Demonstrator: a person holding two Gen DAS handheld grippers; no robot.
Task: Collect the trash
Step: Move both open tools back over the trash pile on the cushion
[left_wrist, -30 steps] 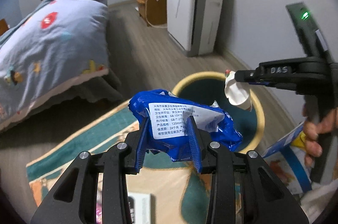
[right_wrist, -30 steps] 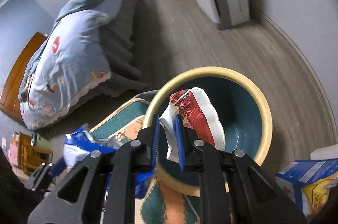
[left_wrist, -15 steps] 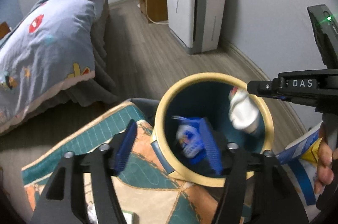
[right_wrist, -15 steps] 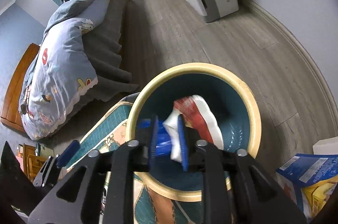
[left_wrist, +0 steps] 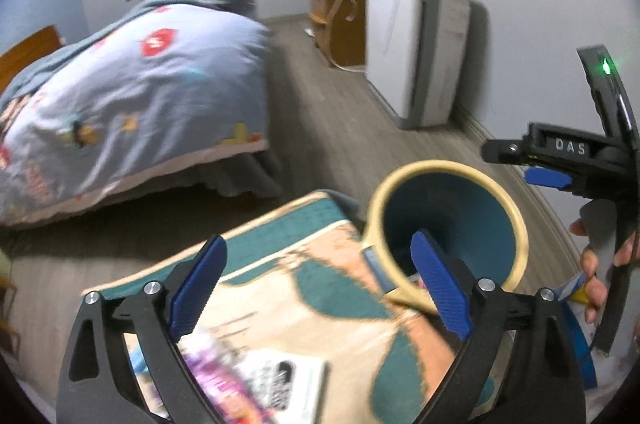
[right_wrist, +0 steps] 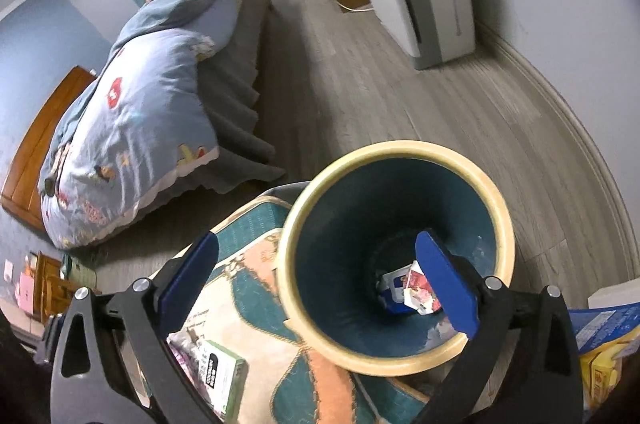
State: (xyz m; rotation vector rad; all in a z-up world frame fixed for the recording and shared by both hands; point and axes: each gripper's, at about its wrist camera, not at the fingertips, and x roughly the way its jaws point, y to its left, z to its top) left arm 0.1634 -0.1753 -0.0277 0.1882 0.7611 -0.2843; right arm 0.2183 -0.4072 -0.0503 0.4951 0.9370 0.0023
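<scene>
A teal bin with a cream rim [right_wrist: 400, 146] stands on the patterned rug [right_wrist: 256, 308]. At its bottom lie a blue wrapper [right_wrist: 390, 290] and a red-and-white wrapper [right_wrist: 420, 294]. My right gripper [right_wrist: 320, 276] hangs over the bin, its jaws opening wide with nothing between them. My left gripper [left_wrist: 320, 284] is over the rug just left of the bin [left_wrist: 516, 224]. Its jaws are opening too and hold nothing. A purple packet [left_wrist: 216, 372] and a small white box [left_wrist: 288, 380] lie on the rug below it.
A bed with a blue quilt [left_wrist: 132, 96] fills the left. A white appliance [left_wrist: 416, 44] and a wooden cabinet [left_wrist: 336, 16] stand by the far wall. Blue and yellow boxes [right_wrist: 600, 336] sit right of the bin. A hand [left_wrist: 596, 280] holds the right gripper's handle.
Both grippers opened. The blue wrapper and the red-and-white wrapper dropped into the bin. My left gripper drew back left from over the bin to above the rug.
</scene>
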